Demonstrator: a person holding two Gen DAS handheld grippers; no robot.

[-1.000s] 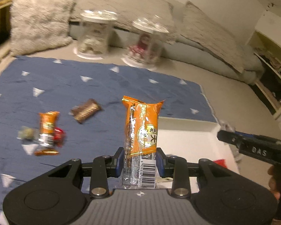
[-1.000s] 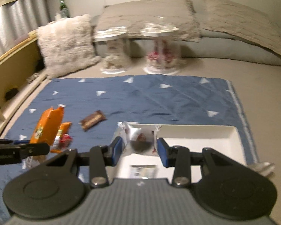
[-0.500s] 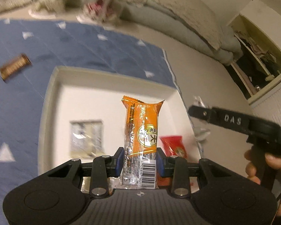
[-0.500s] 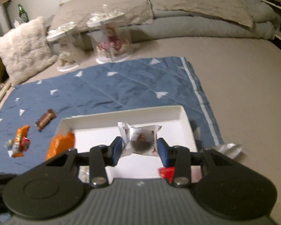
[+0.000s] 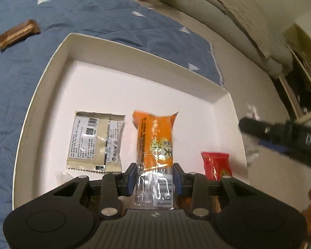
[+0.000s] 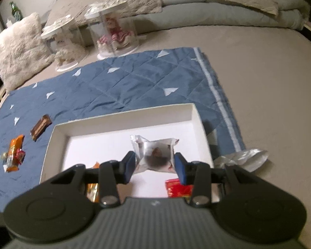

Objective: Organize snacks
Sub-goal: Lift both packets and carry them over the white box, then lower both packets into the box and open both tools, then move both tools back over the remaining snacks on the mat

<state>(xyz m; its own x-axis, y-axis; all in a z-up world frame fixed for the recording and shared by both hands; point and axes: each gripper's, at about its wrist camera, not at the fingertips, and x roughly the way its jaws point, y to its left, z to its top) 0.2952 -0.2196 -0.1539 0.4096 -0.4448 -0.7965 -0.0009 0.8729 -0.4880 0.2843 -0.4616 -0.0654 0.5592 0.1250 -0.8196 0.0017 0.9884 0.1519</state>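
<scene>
Your left gripper [image 5: 154, 177] is opening its jaws around the long orange foil snack packet [image 5: 155, 140] with a clear barcoded end, above the shallow white cardboard tray [image 5: 42, 83]. Your right gripper [image 6: 155, 165] clamps a crinkled silver pouch [image 6: 154, 153] with a dark round centre over that tray.

Orange snack [image 5: 155, 139] between opening jaws

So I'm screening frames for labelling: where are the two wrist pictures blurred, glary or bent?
Left wrist view: the right gripper at the frame's right and the top of the orange snack pack are smeared; glare washes the beige packet; the white tray rim bows. Right wrist view: sharper; soft on the display domes; warm, dim light; dark corners.
</scene>
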